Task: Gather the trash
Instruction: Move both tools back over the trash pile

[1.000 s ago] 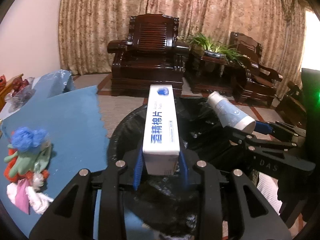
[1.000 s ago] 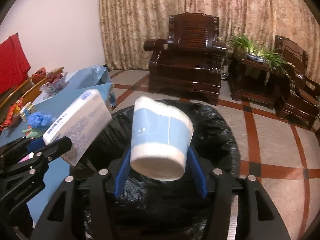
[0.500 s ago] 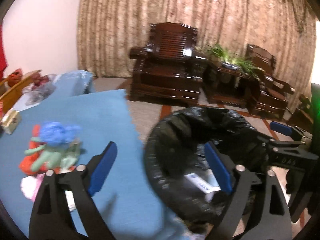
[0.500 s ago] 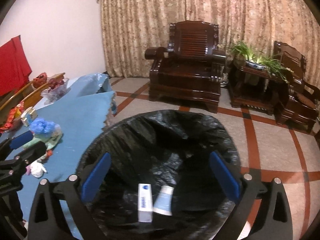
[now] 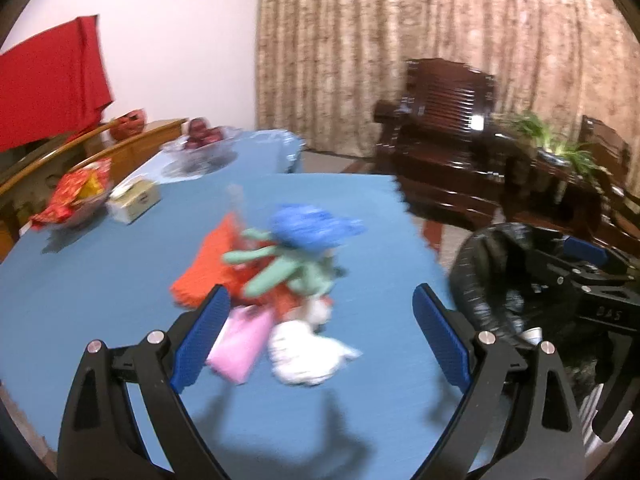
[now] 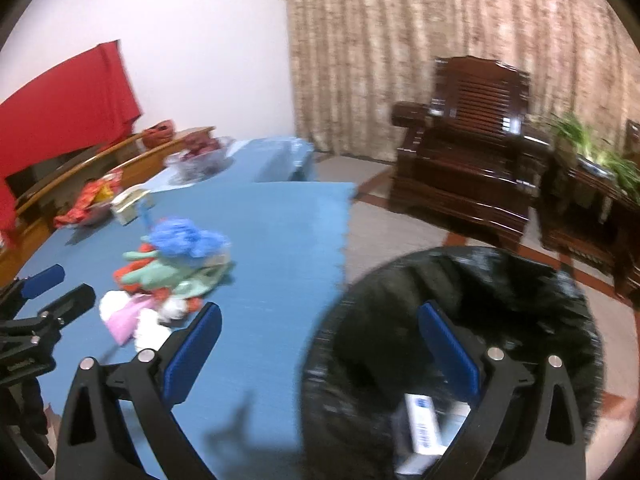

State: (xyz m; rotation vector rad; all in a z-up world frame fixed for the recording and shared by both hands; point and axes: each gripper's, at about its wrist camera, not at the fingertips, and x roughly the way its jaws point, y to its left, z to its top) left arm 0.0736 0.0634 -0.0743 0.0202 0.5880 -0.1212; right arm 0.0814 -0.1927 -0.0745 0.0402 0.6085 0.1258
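Now both tools, left tool and right tool, gape empty after opening, so each should settle squarely over the trash pile on the worktop before pinching one piece.

Home living room: carved dark-wood armchair, full-length patterned curtains, potted plant on side table, fruit bowl on blue-covered table, tiled floor.

Blk fingers, blue pads, silver screws
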